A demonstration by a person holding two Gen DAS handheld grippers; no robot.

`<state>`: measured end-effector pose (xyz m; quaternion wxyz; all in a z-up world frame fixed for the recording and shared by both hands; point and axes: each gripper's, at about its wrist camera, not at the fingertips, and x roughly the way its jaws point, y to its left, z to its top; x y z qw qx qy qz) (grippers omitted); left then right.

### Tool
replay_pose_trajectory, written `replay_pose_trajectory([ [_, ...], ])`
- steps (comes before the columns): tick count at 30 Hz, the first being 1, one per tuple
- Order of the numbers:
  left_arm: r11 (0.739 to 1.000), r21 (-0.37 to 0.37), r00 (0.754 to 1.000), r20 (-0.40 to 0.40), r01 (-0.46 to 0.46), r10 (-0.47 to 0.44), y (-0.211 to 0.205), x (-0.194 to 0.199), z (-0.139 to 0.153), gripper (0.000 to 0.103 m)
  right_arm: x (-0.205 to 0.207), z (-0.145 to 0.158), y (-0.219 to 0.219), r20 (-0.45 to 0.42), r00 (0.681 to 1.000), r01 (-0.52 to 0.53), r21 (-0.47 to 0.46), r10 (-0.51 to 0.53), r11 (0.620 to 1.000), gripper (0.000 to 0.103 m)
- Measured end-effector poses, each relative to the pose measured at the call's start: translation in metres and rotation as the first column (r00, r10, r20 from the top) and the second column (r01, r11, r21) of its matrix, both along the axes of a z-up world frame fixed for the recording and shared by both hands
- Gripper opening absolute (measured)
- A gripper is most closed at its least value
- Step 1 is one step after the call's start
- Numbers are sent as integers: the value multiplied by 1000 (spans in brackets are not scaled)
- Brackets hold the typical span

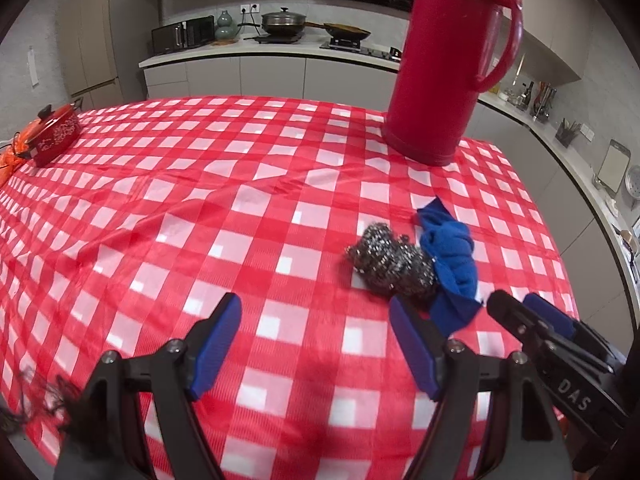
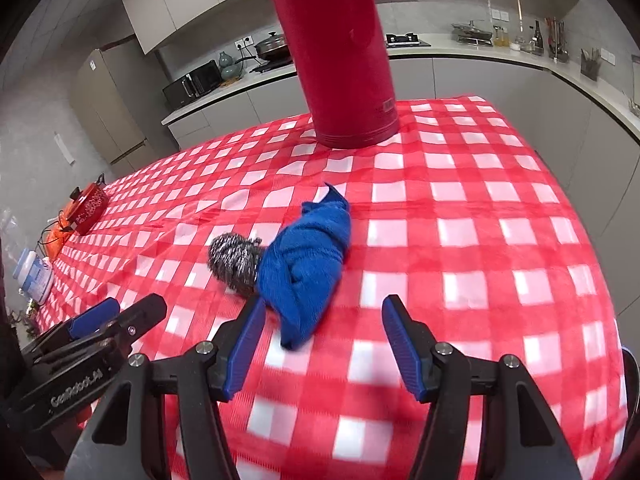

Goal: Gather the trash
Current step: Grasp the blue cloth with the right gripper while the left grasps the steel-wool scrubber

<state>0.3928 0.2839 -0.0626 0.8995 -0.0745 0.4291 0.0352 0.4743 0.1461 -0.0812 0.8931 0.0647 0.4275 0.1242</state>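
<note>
A ball of steel wool (image 1: 390,262) (image 2: 234,258) lies on the red-and-white checked tablecloth (image 1: 240,220), touching a crumpled blue cloth (image 1: 450,256) (image 2: 308,260) on its right. My left gripper (image 1: 314,302) hangs open over the cloth-covered table, just short and left of the steel wool, with nothing between its fingers. My right gripper (image 2: 324,304) is open too. The blue cloth's near end shows just inside its left finger (image 2: 248,340), and the pads do not press on it. Each gripper also shows in the other's view: the right gripper (image 1: 514,302) and the left gripper (image 2: 136,304).
A tall red thermos (image 1: 444,60) (image 2: 340,52) stands behind the two items. A small red pot (image 1: 56,132) (image 2: 88,208) and a white bottle (image 2: 34,276) sit at the table's far left. The table's right edge (image 2: 592,200) drops off toward the kitchen counters.
</note>
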Motion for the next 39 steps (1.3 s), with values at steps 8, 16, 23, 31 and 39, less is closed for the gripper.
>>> replay_pose_trajectory([
  [8, 1000, -1, 1000, -9, 23, -23, 7, 19, -10, 77, 38, -15, 14, -17, 1000, 6, -15, -6, 1000, 63],
  [16, 1000, -8, 999, -25, 26, -26, 9, 27, -16, 77, 51, -33, 20, -60, 998, -12, 14, 13, 1000, 45],
  [23, 999, -23, 999, -12, 46, -46, 3, 28, -11, 77, 38, -21, 14, -1, 1000, -3, -13, 3, 1000, 31],
  [31, 994, -55, 995, -23, 95, -96, -29, 32, -10, 77, 20, -11, -30, 25, 997, 77, -44, -76, 996, 31],
  [39, 994, -56, 993, -57, 96, -100, -48, 51, -24, 77, 14, -20, -55, 3, 993, 119, -45, -119, 992, 33],
])
